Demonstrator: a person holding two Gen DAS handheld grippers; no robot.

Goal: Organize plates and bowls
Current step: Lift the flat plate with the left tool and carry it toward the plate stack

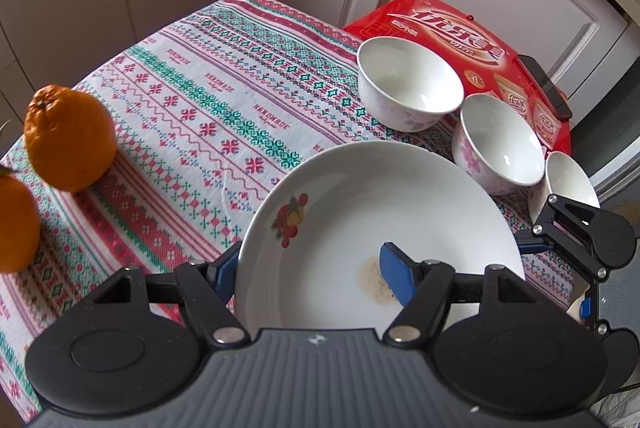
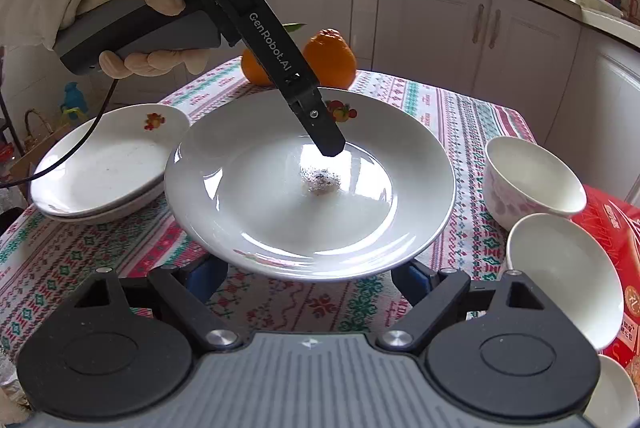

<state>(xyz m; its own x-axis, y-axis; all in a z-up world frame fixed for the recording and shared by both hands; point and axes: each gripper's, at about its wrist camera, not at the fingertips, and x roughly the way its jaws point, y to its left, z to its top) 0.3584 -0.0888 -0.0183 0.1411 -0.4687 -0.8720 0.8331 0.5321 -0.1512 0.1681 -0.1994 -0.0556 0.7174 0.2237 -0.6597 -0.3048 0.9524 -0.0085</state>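
Note:
A white plate with a fruit print (image 1: pixel 360 212) (image 2: pixel 312 188) is held tilted above the patterned tablecloth. My left gripper (image 1: pixel 308 268) straddles its rim, one blue finger (image 1: pixel 394 276) inside the plate and the other under the rim; from the right wrist view its finger (image 2: pixel 324 132) reaches into the plate. My right gripper (image 2: pixel 308 280) is open just below the plate's near edge, empty. A stack of two more plates (image 2: pixel 108 164) sits at the left. Three white bowls (image 1: pixel 408 84) (image 1: pixel 500 144) (image 1: pixel 568 188) stand in a row at the right.
Two oranges (image 1: pixel 70 138) (image 2: pixel 330 58) lie at the table's far side. A red box (image 1: pixel 460 36) (image 2: pixel 612 228) with a dark phone (image 1: pixel 544 84) on it stands beside the bowls. White cabinets (image 2: pixel 440 24) surround the table.

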